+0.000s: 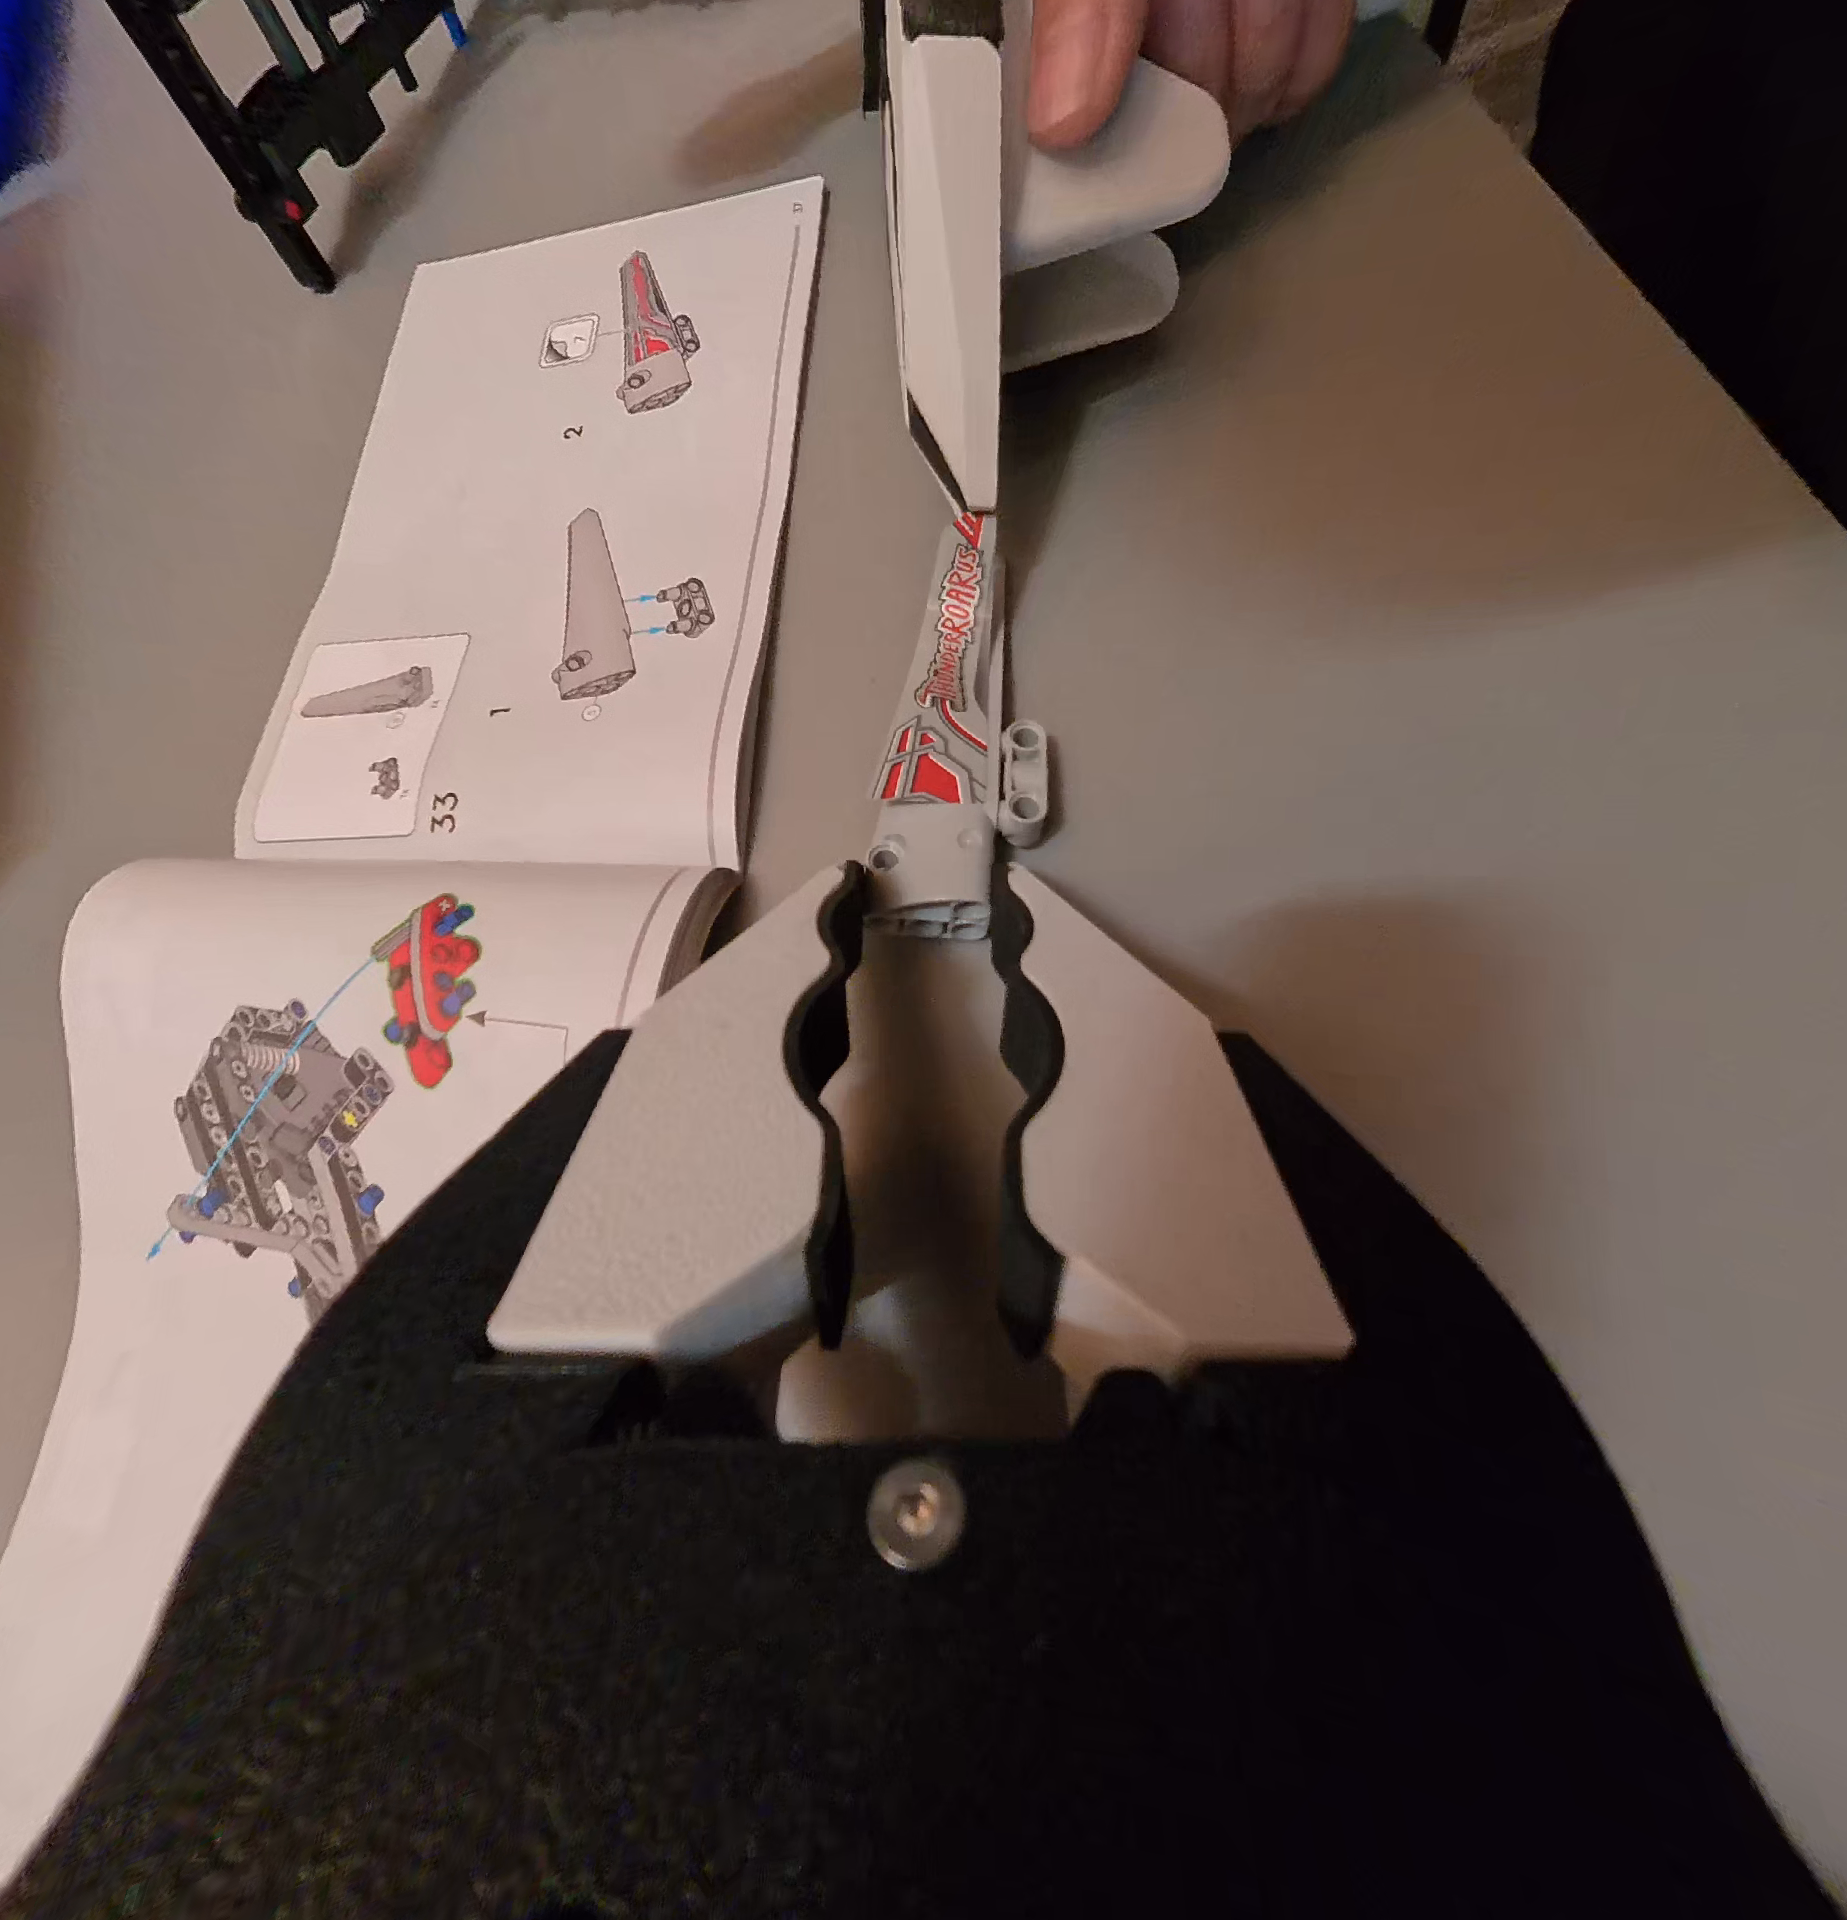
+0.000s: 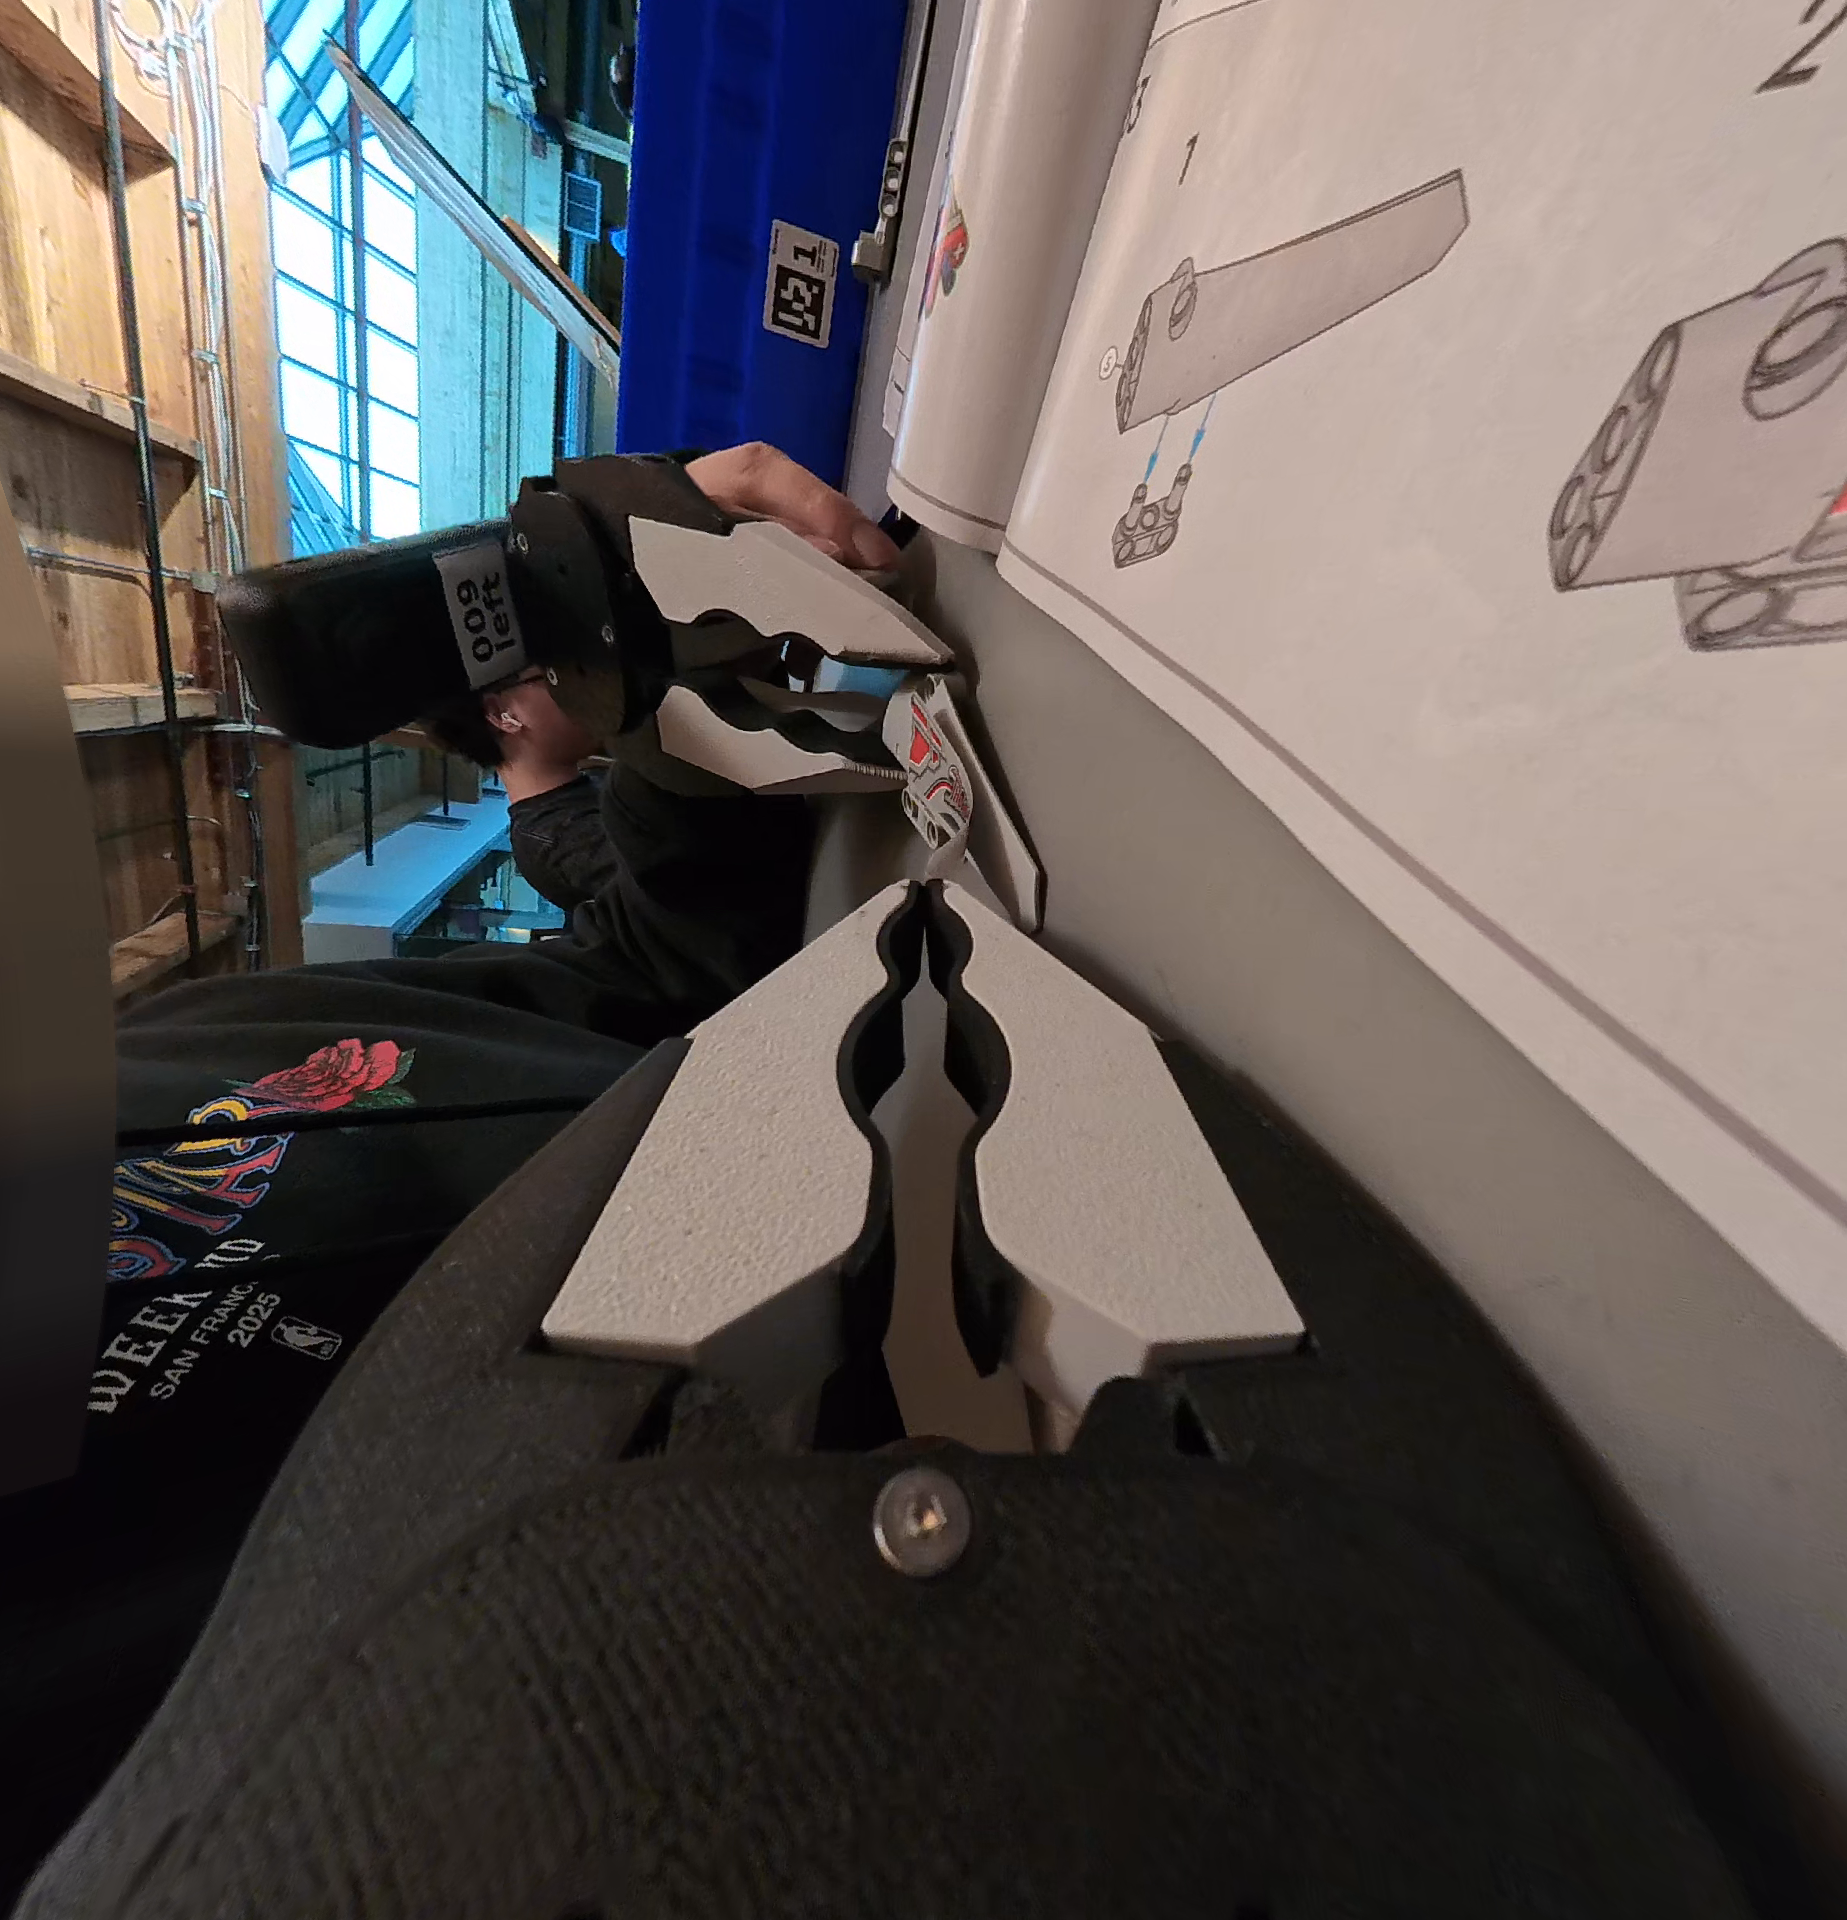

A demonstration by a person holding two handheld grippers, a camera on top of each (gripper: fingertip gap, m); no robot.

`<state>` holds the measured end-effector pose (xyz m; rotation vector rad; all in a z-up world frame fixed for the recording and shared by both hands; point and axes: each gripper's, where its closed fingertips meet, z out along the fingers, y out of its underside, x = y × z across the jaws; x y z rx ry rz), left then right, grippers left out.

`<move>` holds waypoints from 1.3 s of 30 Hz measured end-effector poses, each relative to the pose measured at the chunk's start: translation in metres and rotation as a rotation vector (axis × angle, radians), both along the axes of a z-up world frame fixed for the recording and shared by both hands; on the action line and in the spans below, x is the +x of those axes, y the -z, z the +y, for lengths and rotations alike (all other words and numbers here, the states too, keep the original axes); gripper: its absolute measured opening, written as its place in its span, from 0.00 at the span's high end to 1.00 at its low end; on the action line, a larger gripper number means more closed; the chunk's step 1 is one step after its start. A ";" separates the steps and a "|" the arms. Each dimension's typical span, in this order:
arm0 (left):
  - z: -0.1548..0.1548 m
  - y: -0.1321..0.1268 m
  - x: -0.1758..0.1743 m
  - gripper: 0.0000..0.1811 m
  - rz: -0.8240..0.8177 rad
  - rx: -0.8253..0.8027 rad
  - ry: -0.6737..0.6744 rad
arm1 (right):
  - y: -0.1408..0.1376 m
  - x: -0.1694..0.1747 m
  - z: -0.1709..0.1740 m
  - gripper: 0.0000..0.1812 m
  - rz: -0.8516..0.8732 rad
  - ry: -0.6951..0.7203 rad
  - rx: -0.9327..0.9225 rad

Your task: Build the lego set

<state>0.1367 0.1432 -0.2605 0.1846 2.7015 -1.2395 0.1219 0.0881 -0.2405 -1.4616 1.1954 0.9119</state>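
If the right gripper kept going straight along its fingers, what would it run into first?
The right gripper is shut on the narrow tip of the grey wedge panel, so that panel is already in its line. Straight beyond, at the panel's wide end, is the left gripper, which looks like the next contact, though depth is unclear.

Light grey panel (image 1: 945, 707) bears a red-and-white striped sticker; tool (image 1: 929, 894) fingers grey, black-lined.
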 end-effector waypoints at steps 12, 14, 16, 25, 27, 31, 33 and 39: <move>0.000 -0.003 0.000 0.88 -0.153 -0.023 0.043 | 0.002 0.000 0.000 1.00 -0.007 0.003 -0.020; 0.000 -0.004 0.004 0.88 -0.183 -0.028 0.034 | 0.003 0.000 -0.001 1.00 -0.009 0.006 -0.027; 0.000 -0.005 0.005 0.88 -0.206 -0.037 0.037 | 0.003 0.000 -0.001 1.00 -0.013 0.010 -0.024; 0.000 -0.008 0.009 0.88 -0.278 -0.058 0.043 | 0.003 0.004 -0.003 1.00 -0.026 0.033 -0.029; 0.000 -0.009 0.009 0.88 -0.294 -0.063 0.045 | 0.003 0.004 -0.003 1.00 -0.025 0.033 -0.026; 0.000 -0.010 0.010 0.88 -0.325 -0.072 0.051 | 0.002 0.004 -0.003 1.00 -0.027 0.033 -0.016; -0.001 -0.010 0.010 0.88 -0.331 -0.074 0.052 | 0.001 0.005 -0.003 1.00 -0.027 0.034 -0.007; -0.001 -0.012 0.010 0.88 -0.346 -0.089 0.055 | -0.001 0.005 -0.003 1.00 -0.026 0.038 0.009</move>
